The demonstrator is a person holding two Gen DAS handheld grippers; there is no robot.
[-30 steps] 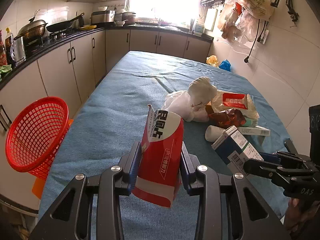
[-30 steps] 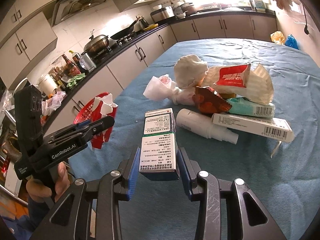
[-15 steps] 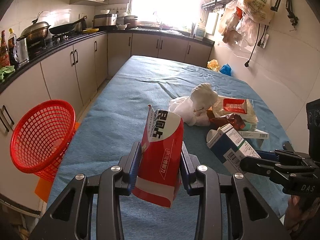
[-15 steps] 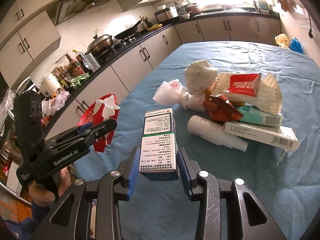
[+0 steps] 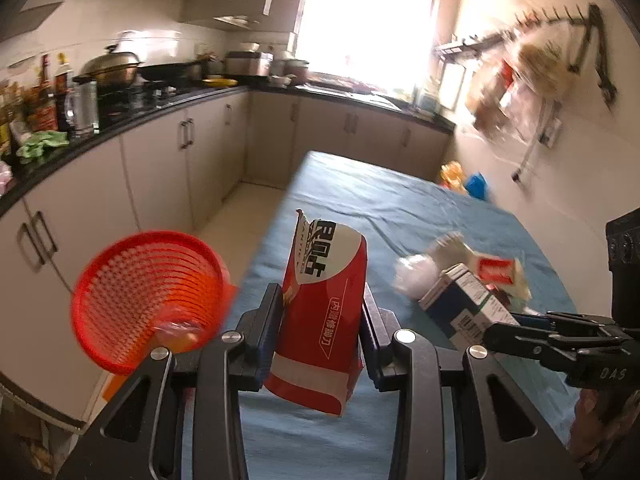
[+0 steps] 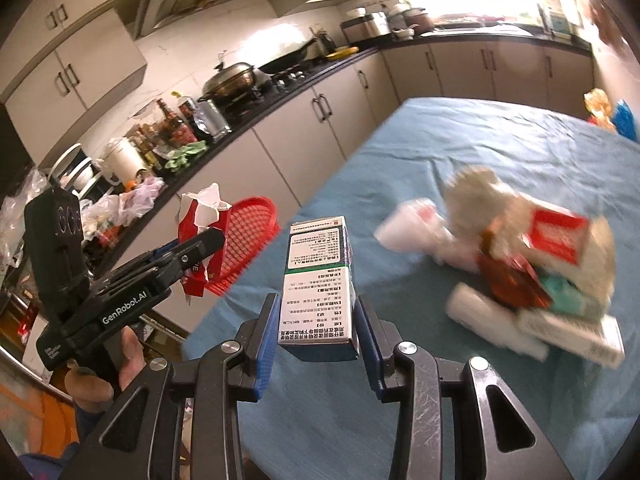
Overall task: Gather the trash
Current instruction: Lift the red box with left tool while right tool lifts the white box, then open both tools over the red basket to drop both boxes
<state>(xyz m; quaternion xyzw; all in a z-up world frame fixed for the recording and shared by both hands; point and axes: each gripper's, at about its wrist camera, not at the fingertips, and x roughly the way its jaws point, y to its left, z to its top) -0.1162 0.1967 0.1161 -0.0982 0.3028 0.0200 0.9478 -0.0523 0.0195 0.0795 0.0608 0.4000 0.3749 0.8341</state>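
Carrying trash: left gripper [image 5: 320, 332] fingers clenched on red packet [image 5: 322, 316], center frame; right gripper [image 6: 316, 334] grasping box [image 6: 318, 284]. Red basket [image 5: 150, 300] lower left, off bench [image 5: 400, 216]; early release risks missing it.

torn paper packet [image 5: 320, 312]: red with a white curved top panel, black lettering and a white stripe near the bottom
small cardboard carton [image 6: 318, 284]: white face with fine black print, green band, dark blue side
plastic mesh basket [image 5: 148, 296]: bright red
cloth-covered table [image 5: 400, 208]: plain blue
left gripper [image 5: 320, 334]: black frame, blue pads
right gripper [image 6: 316, 330]: black frame, blue pads
kitchen cabinets [image 5: 160, 168]: pale beige with dark handles, under a black worktop
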